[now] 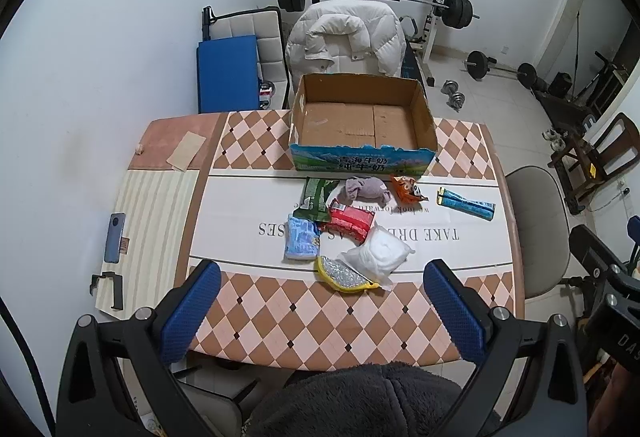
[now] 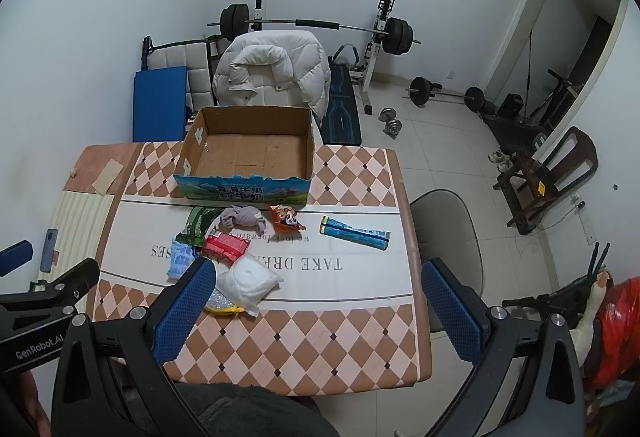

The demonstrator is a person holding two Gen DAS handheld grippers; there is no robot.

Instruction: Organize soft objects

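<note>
We hold our left gripper [image 1: 322, 277] above the near edge of the table [image 1: 304, 333], its blue-padded fingers [image 1: 191, 317] spread wide with nothing between them, and our right gripper [image 2: 316, 279] hangs the same way, fingers apart and empty, over the near right part of the table. Ahead of us, at the far side of the tabletop, sits an open cardboard box [image 1: 362, 125] with a bare floor. The soft things lie in a loose cluster just in front of it: a green packet [image 1: 316, 197], a crumpled purple cloth [image 1: 366, 189] and an orange snack bag [image 1: 406, 189] closest to the box; a red packet [image 1: 350, 221] and a light blue packet [image 1: 301, 239] nearer us; then a white bag of cotton [image 1: 380, 253] touching a yellow-rimmed silvery pouch [image 1: 344, 274] at the front. A long blue tube-shaped pack [image 1: 466, 204] lies apart to the right. A phone [image 1: 115, 237] rests on the table's left strip, and a white puffer jacket [image 1: 346, 41] drapes over the chair behind the box.
</note>
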